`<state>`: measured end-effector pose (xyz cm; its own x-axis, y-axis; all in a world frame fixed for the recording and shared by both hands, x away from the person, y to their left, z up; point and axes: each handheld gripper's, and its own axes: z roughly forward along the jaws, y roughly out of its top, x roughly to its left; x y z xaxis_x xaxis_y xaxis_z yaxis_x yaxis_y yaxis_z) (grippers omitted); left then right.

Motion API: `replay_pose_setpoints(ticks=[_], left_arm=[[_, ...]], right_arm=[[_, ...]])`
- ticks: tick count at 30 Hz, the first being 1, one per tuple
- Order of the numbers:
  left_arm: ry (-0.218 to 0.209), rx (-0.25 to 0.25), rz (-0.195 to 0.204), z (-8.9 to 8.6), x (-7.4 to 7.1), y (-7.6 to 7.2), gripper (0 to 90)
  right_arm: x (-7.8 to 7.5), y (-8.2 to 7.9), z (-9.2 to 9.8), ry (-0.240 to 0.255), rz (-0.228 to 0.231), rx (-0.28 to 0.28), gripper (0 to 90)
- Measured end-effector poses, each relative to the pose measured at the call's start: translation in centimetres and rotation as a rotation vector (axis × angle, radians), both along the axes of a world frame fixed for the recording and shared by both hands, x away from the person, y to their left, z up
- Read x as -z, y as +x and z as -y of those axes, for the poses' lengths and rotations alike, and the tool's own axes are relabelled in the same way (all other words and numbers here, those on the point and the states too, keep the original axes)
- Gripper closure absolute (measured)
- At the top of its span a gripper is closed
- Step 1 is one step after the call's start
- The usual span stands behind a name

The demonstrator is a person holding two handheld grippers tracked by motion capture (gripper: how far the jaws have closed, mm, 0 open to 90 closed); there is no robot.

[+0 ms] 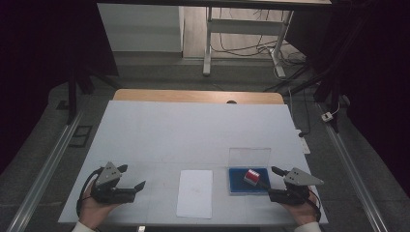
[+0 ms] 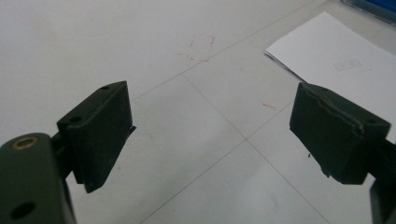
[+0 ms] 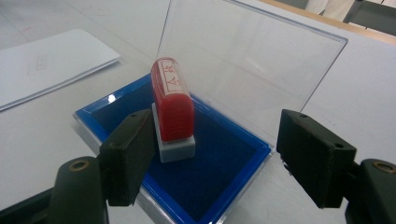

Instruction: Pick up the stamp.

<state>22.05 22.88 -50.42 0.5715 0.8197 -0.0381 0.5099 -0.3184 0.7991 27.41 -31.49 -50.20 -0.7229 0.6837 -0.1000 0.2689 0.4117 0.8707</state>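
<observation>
1. Right gripper [image 1: 274,180]: I read it as released, jaws spread wide and gripping nothing. In the right gripper view [image 3: 215,163] its two black pads flank the near edge of the ink pad case, the left pad just beside the stamp's grey base, whether touching I cannot tell. A hand [image 1: 300,211] holds it at the table's near edge, right of the ink pad case.

2. Stamp [image 3: 172,105]: red body with a grey base, standing upright on the blue pad inside the case, toward its right half in the high view [image 1: 252,177]. Red characters show on its top face.

3. Ink pad case [image 3: 140,100]: blue tray with a blue felt pad; its clear lid [image 3: 252,60] stands open at the far side.

4. Paper sheet [image 1: 195,193]: white, lying flat just left of the ink pad case, not touching it. A faint small rectangular mark sits on it in the left gripper view [image 2: 345,65].

5. Left gripper [image 1: 131,177]: released too, jaws wide apart with bare table between them [image 2: 210,130]. It lies well to the left of the ink pad case, beyond the paper, held by the other hand [image 1: 96,210].

6. Table [image 1: 193,125]: white surface with thin grid lines and faint red marks far of the left gripper.
</observation>
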Motion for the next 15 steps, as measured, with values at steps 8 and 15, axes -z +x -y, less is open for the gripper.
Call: replay_pose_setpoints(ticks=[8, 15], left_arm=[[0.000, 0.014, -0.006, 0.17, 0.08, -0.01, 13.3], [0.001, 0.012, -0.012, 0.07, 0.16, 0.04, 13.5]], right_arm=[[-0.18, -0.07, -0.08, -0.018, -0.007, -0.004, 28.7], [-0.28, -0.11, -0.19, -0.022, -0.009, -0.002, 29.4]])
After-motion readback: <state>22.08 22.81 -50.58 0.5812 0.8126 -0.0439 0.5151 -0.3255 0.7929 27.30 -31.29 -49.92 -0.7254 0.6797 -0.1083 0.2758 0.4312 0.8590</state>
